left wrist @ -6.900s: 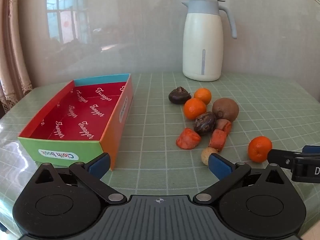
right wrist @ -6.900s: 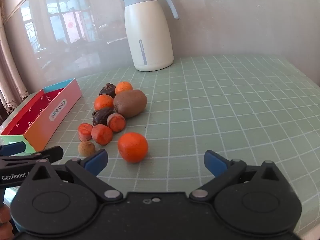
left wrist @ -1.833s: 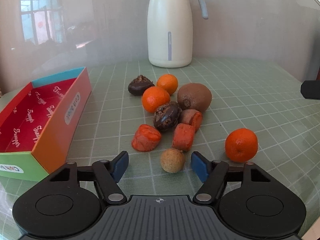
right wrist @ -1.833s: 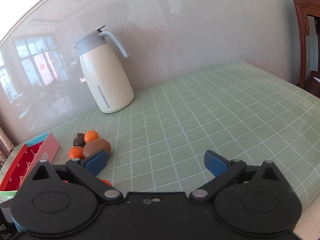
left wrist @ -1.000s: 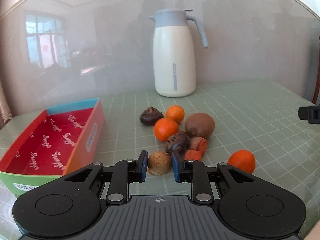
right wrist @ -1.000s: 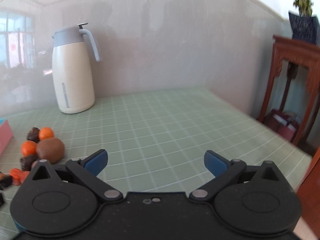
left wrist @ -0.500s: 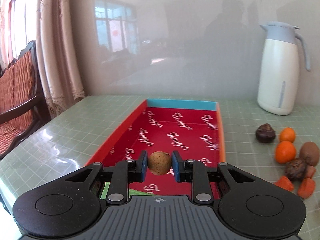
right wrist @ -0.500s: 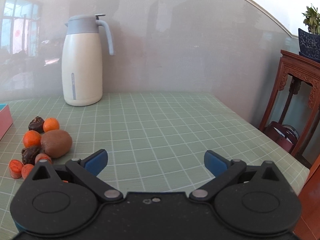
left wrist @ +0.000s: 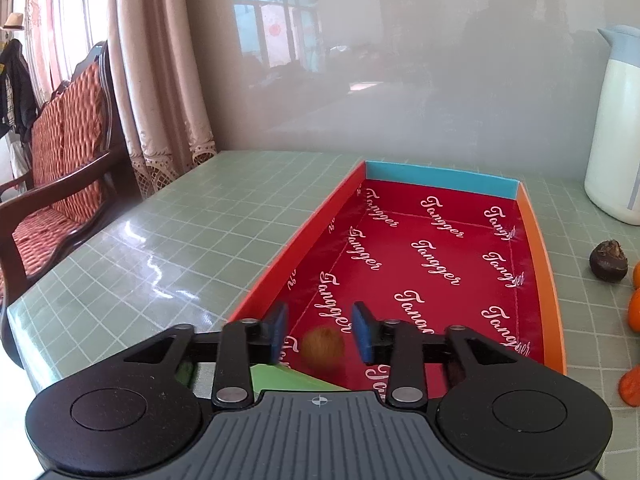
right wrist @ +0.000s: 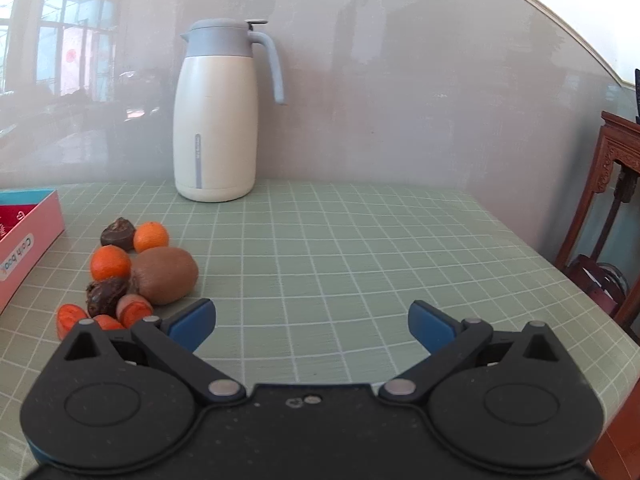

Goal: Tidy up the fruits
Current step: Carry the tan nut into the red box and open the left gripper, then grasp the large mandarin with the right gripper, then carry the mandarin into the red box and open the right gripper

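Observation:
My left gripper (left wrist: pixel 319 334) is open over the near end of the red cardboard box (left wrist: pixel 544 280). A small round brown fruit (left wrist: pixel 322 347), blurred, is below and between the pads, free of them, inside the box. My right gripper (right wrist: pixel 312 322) is open and empty above the table. To its left lies the fruit pile: a kiwi (right wrist: pixel 166 275), two tangerines (right wrist: pixel 111 262), dark chestnut-like fruits (right wrist: pixel 106 296) and orange-red pieces (right wrist: pixel 134 309). The box corner (right wrist: pixel 28 236) shows at the left of the right wrist view.
A cream thermos jug (right wrist: pixel 216 116) stands at the back by the wall. A dark fruit (left wrist: pixel 608 266) and tangerines (left wrist: pixel 634 314) lie right of the box. A wooden chair (left wrist: pixel 52 184) stands beyond the table's left edge, and a carved wooden stand (right wrist: pixel 616 216) at the right.
My left gripper has opened and let go of the small brown fruit, which is dropping into the box. The right gripper has turned slightly left.

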Demonstrator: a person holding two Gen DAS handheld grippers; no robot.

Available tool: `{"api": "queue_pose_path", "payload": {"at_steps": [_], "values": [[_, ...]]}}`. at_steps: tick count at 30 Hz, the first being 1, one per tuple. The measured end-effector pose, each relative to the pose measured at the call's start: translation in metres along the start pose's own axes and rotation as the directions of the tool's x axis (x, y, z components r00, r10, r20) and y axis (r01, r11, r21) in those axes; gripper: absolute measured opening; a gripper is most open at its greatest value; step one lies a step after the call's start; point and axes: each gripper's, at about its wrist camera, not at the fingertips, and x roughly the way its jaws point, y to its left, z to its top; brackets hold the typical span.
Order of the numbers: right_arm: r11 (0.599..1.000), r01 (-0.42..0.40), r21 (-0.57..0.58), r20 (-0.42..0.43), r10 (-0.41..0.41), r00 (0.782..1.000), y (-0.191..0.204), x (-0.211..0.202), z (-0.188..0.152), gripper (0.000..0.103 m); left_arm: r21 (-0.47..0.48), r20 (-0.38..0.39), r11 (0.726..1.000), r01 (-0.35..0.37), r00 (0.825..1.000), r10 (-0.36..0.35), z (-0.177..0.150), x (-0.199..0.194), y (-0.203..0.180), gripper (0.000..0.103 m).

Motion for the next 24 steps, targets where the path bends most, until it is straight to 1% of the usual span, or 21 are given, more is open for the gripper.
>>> {"api": "queue_pose_path", "payload": {"at_steps": [1, 2, 4, 5, 6, 7, 8, 9, 10, 13, 16, 17, 18, 20, 24], "values": [[1.0, -0.012, -0.009, -0.002, 0.012, 1.0, 0.002, 0.001, -0.001, 0.103, -0.004, 0.008, 1.0, -0.005, 1.0, 0.005, 0.0, -0.003, 0.0, 0.058], [1.0, -0.019, -0.016, -0.006, 0.019, 1.0, 0.004, 0.002, -0.001, 0.103, -0.006, 0.022, 1.0, 0.002, 1.0, -0.001, 0.001, -0.006, 0.001, 0.063], [0.998, -0.054, -0.029, -0.023, 0.053, 0.998, 0.009, 0.004, -0.003, 0.102, 0.0, 0.047, 1.0, 0.005, 0.999, -0.005, 0.002, -0.01, 0.002, 0.069], [0.996, -0.078, -0.033, -0.03, 0.077, 0.997, 0.011, 0.005, -0.004, 0.1, 0.001, 0.058, 1.0, 0.007, 0.998, -0.007, 0.002, -0.013, 0.002, 0.077], [0.994, -0.103, -0.038, -0.037, 0.101, 0.994, 0.014, 0.006, -0.005, 0.097, -0.003, 0.073, 1.0, -0.009, 0.997, 0.009, 0.002, -0.016, 0.003, 0.089], [0.991, -0.127, -0.046, -0.047, 0.125, 0.991, 0.019, 0.006, -0.006, 0.096, -0.008, 0.1, 1.0, -0.028, 0.995, 0.029, 0.003, -0.021, 0.004, 0.094], [0.988, -0.147, -0.054, -0.057, 0.144, 0.988, 0.022, 0.007, -0.007, 0.092, -0.011, 0.125, 0.999, -0.034, 0.991, 0.035, 0.003, -0.026, 0.006, 0.096], [0.985, -0.163, -0.061, -0.066, 0.159, 0.985, 0.025, 0.008, -0.008, 0.084, -0.011, 0.145, 1.0, -0.03, 0.989, 0.031, 0.004, -0.03, 0.008, 0.096], [0.981, -0.184, -0.063, -0.071, 0.18, 0.981, 0.029, 0.008, -0.009, 0.081, -0.008, 0.157, 1.0, -0.027, 0.987, 0.028, 0.004, -0.032, 0.009, 0.096], [0.976, -0.209, -0.066, -0.096, 0.202, 0.975, 0.035, 0.011, -0.01, 0.076, -0.022, 0.161, 0.999, -0.032, 0.986, 0.035, 0.004, -0.036, 0.017, 0.097], [0.971, -0.229, -0.062, -0.131, 0.22, 0.967, 0.042, 0.016, -0.012, 0.072, -0.065, 0.169, 0.996, -0.056, 0.983, 0.066, 0.003, -0.042, 0.033, 0.098], [0.971, -0.234, -0.057, -0.143, 0.224, 0.964, 0.043, 0.018, -0.013, 0.061, -0.082, 0.172, 0.994, -0.067, 0.982, 0.081, 0.003, -0.043, 0.04, 0.099], [0.968, -0.246, -0.047, -0.157, 0.236, 0.959, 0.043, 0.021, -0.014, 0.047, -0.096, 0.176, 0.992, -0.076, 0.98, 0.092, 0.003, -0.045, 0.046, 0.099], [0.962, -0.273, -0.021, -0.174, 0.265, 0.948, 0.043, 0.022, -0.016, 0.038, -0.123, 0.185, 0.988, -0.097, 0.975, 0.119, 0.001, -0.049, 0.059, 0.1], [0.961, -0.275, -0.033, -0.157, 0.266, 0.951, 0.047, 0.019, -0.016, 0.038, -0.154, 0.191, 0.978, -0.141, 0.967, 0.169, -0.002, -0.053, 0.081, 0.103]]}}
